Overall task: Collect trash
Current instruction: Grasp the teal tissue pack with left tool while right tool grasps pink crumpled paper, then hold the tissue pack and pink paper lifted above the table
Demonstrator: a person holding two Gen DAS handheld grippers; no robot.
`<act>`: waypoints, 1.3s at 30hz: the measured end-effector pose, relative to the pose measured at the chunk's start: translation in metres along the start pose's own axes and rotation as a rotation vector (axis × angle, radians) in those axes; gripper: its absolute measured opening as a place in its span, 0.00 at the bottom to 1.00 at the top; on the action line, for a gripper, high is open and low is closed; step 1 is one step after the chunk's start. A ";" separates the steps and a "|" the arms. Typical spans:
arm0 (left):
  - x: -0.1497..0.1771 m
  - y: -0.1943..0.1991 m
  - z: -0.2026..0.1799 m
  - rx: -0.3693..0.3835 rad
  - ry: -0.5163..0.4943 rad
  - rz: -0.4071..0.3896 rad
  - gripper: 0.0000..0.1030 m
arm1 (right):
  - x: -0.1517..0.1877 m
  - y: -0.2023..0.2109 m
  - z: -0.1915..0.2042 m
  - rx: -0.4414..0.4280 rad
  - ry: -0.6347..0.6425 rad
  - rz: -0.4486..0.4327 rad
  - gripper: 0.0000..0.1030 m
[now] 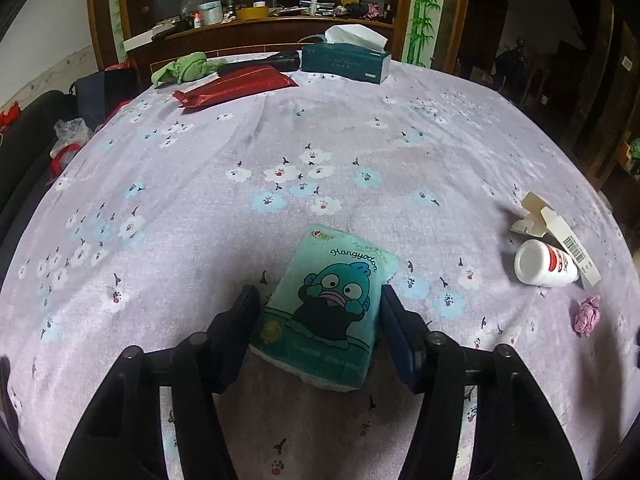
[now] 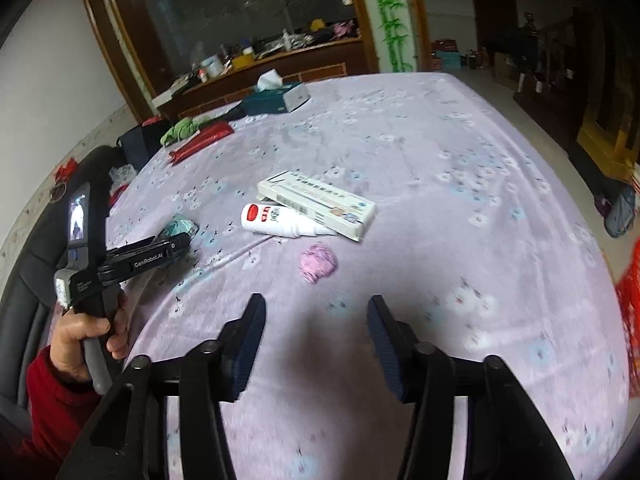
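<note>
A teal tissue pack with a cartoon fish (image 1: 326,312) lies on the purple flowered tablecloth (image 1: 320,140) between the fingers of my left gripper (image 1: 320,300). The jaws stand wide on either side of it; whether the pads touch it I cannot tell. A white bottle with a red label (image 1: 546,263) (image 2: 280,220), a white carton (image 1: 560,228) (image 2: 316,202) and a crumpled pink paper ball (image 1: 587,314) (image 2: 318,262) lie to the right. My right gripper (image 2: 316,312) is open and empty, just short of the pink ball. The left gripper (image 2: 176,240) shows at the left of the right wrist view.
At the table's far side lie a teal tissue box (image 1: 346,60), a red packet (image 1: 236,86) and a green cloth (image 1: 188,66). A wooden cabinet with clutter (image 1: 260,12) stands behind. A dark chair (image 2: 32,248) is at the left edge, and a red bag (image 2: 630,300) hangs at the right.
</note>
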State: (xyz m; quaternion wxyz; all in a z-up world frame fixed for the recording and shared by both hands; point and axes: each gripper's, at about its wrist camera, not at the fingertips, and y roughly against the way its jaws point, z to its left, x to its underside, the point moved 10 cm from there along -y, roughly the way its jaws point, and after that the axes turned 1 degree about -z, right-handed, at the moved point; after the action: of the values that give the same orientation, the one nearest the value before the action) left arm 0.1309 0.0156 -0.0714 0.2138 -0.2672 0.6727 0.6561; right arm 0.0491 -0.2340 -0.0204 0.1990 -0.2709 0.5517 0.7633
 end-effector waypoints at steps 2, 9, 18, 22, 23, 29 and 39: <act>-0.001 0.002 0.002 0.012 0.016 -0.007 0.48 | -0.004 -0.018 0.003 -0.001 0.000 0.019 0.46; -0.005 0.010 -0.002 0.022 0.011 -0.046 0.43 | -0.013 -0.063 -0.001 0.066 -0.004 0.050 0.43; -0.019 0.039 -0.013 0.068 -0.012 -0.171 0.43 | -0.010 -0.067 -0.001 0.105 0.007 0.040 0.27; -0.023 0.055 -0.021 0.063 -0.034 -0.205 0.43 | -0.004 -0.042 0.002 0.106 0.009 -0.011 0.27; -0.022 0.060 -0.024 0.076 -0.035 -0.207 0.43 | -0.003 -0.036 0.002 0.113 0.012 -0.024 0.27; -0.010 0.100 -0.060 0.145 -0.078 -0.235 0.43 | 0.007 0.008 -0.006 0.155 0.018 -0.101 0.27; 0.028 0.130 -0.128 0.233 -0.183 -0.227 0.43 | 0.019 0.043 -0.014 0.138 -0.025 -0.155 0.27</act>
State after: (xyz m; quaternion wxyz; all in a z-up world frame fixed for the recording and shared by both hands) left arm 0.0345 -0.1149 0.0170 0.3761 -0.2539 0.6874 0.5670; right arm 0.0111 -0.2605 -0.0045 0.2823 -0.2889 0.5777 0.7093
